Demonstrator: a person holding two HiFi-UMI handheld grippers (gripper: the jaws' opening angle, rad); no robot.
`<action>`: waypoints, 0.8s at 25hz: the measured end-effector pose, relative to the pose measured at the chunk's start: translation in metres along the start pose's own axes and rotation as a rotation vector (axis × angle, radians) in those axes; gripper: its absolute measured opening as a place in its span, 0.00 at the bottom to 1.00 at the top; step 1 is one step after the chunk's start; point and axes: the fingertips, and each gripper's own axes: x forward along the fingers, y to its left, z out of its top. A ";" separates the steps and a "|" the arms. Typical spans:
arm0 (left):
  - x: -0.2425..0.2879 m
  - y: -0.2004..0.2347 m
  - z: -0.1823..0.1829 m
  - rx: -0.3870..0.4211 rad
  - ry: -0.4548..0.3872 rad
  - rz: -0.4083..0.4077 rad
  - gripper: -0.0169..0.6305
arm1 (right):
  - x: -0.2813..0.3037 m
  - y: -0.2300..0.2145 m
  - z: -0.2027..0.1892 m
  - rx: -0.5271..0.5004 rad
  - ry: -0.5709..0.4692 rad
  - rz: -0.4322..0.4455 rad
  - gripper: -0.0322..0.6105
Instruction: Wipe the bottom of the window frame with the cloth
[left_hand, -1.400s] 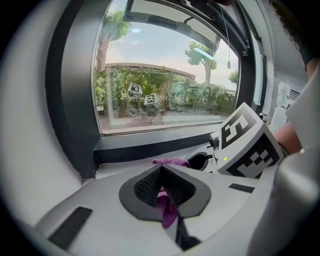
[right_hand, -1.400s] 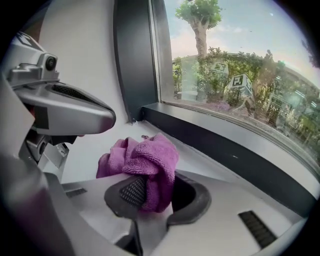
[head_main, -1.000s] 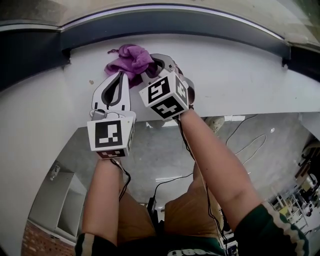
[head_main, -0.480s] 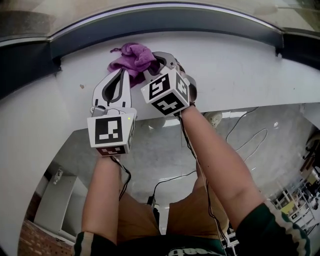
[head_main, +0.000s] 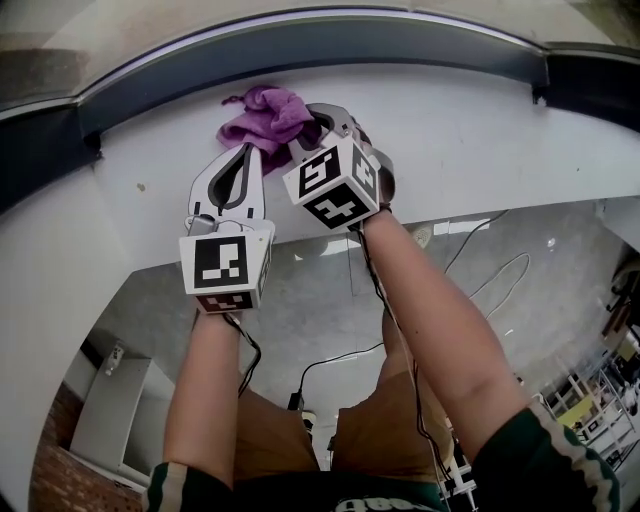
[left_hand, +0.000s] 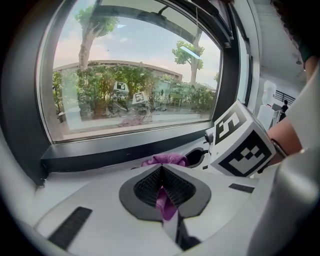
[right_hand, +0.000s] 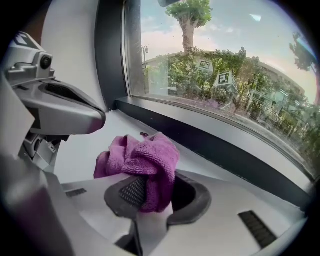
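Observation:
A purple cloth (head_main: 265, 113) lies bunched on the white sill (head_main: 470, 150), just below the dark bottom rail of the window frame (head_main: 330, 45). My right gripper (head_main: 318, 123) is shut on the cloth (right_hand: 145, 162), which bulges out between its pads. My left gripper (head_main: 251, 151) sits beside it on the left, tips against the cloth's edge. In the left gripper view its jaws (left_hand: 161, 169) are shut with a strip of the purple cloth (left_hand: 165, 202) pinched between them. The frame rail (left_hand: 125, 150) runs straight ahead there, and slants to the right (right_hand: 225, 145) in the right gripper view.
The sill's front edge drops to a grey floor with loose cables (head_main: 480, 285) and a white cabinet (head_main: 110, 410). A small dark speck (head_main: 141, 186) marks the sill at left. The right gripper's marker cube (left_hand: 242, 142) crowds the left gripper's right side.
Both grippers and the cloth hold almost the same place on the sill. Only the head view has shifted a little, so the frame's corners sit further out.

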 end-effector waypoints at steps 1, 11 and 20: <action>0.000 -0.002 0.001 0.005 -0.001 -0.005 0.04 | -0.002 -0.001 0.000 0.003 -0.001 -0.003 0.21; 0.002 -0.029 0.011 0.041 0.002 -0.063 0.04 | -0.022 -0.013 -0.003 0.040 -0.011 -0.028 0.21; 0.033 -0.064 0.016 0.071 0.014 -0.099 0.04 | -0.037 -0.054 -0.033 0.069 -0.001 -0.058 0.21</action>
